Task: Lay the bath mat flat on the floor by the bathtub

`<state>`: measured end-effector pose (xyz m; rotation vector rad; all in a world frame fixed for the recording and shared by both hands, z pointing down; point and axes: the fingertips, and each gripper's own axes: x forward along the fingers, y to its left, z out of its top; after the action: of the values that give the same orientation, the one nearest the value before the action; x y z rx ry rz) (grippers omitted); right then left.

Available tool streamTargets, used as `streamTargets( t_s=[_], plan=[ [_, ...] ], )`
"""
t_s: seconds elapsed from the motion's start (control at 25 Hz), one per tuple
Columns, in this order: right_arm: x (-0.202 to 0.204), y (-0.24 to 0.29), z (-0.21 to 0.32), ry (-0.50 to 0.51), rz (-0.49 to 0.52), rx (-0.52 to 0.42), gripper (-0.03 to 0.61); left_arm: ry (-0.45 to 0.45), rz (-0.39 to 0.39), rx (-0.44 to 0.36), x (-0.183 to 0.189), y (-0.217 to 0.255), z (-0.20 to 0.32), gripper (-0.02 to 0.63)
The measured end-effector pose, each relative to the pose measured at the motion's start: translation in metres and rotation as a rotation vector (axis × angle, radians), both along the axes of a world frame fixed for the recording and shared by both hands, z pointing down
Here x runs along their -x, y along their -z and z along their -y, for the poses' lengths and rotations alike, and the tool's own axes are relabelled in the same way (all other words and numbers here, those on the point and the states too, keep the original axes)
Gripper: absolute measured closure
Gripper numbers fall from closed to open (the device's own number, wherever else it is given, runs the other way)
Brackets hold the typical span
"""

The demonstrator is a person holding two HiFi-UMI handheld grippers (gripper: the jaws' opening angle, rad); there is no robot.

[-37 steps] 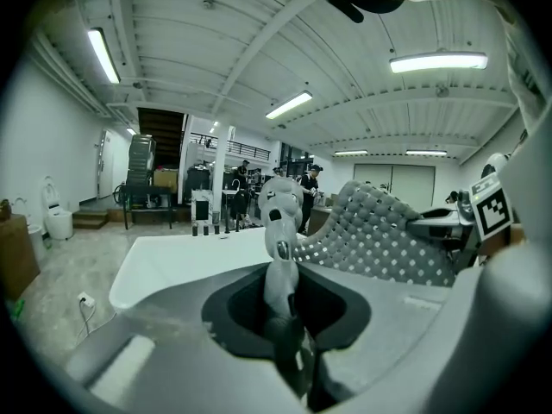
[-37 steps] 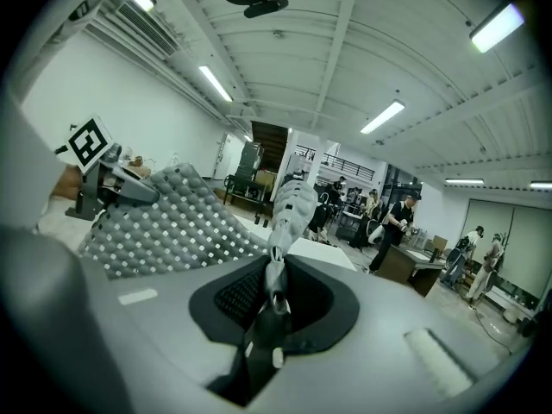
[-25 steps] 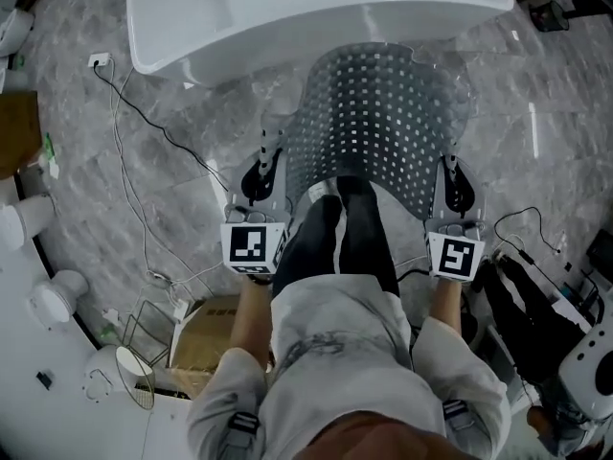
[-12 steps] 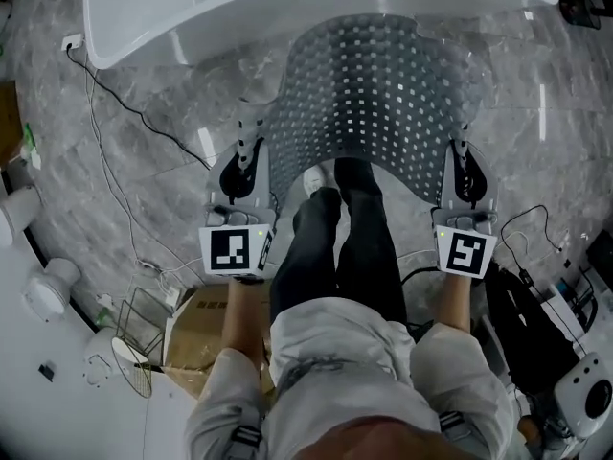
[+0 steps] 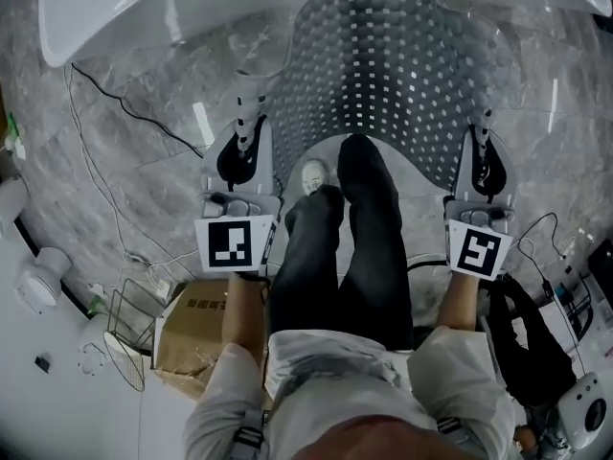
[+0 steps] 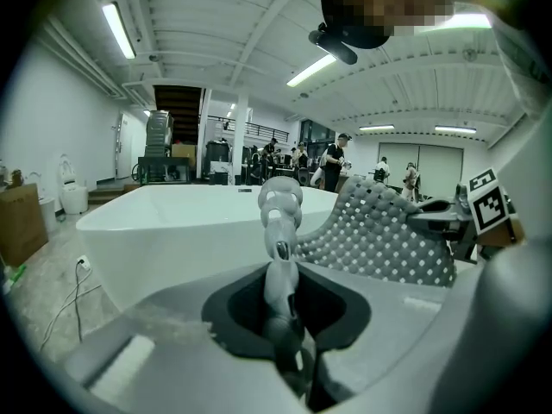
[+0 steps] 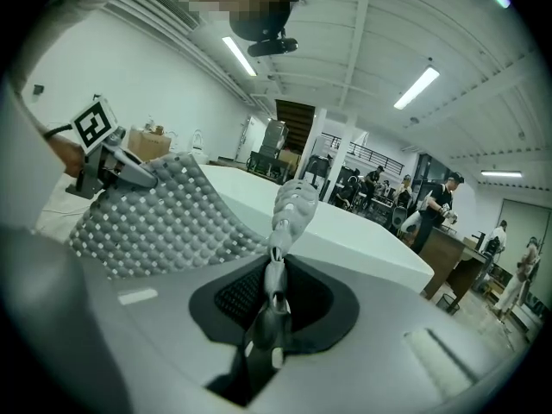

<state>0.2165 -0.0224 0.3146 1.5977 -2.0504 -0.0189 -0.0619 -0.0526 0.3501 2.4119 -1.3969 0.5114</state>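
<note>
We are looking down on a grey marbled tile floor, glossy enough to be catching streaks of light. The white bathtub is curving across the top of the head view. The gripper views are showing a big hall behind it, with a white ribbed ceiling, strip lights and several people standing far back.

The bath mat is grey and dotted with small square holes. It is hanging between the 2 grippers and arching up in a hump, and its far end is reaching toward the tub's side. Whether that end is touching the floor we cannot tell. The left gripper is clenching the mat's left edge with its jaws pressed together on it. The right gripper is doing the same on the right edge.

The person's legs in dark trousers are standing right in the middle, between the 2 grippers, with a pale shoe just at the mat's near edge.

On the left, a black cable and a white cable are trailing over the tiles. A cardboard box and a wire basket are sitting side by side near the left arm. On the right a black bag is lying on the floor — well clear of the mat.
</note>
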Motion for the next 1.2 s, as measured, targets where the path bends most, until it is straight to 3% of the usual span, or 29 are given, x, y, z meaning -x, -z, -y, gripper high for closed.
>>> streamTargets(
  t_s=[0.44,0.64,1.0,1.2],
  plan=[
    [-0.001,-0.122,0.029,0.017,-0.031,-0.026,0.531,0.011,0.015,0.006,0.016,-0.125,0.026,0.563],
    [-0.016,-0.17,0.036,0.01,-0.037,-0.025,0.531,0.002,0.02,0.007,0.002,-0.173,0.035,0.563],
    [-0.021,-0.206,0.032,0.005,-0.059,-0.051,0.529,0.001,0.015,-0.013,0.007,-0.214,0.035,0.563],
    [-0.024,-0.255,0.039,0.003,-0.072,-0.044,0.529,0.0,0.022,-0.004,0.011,-0.263,0.044,0.563]
  ],
)
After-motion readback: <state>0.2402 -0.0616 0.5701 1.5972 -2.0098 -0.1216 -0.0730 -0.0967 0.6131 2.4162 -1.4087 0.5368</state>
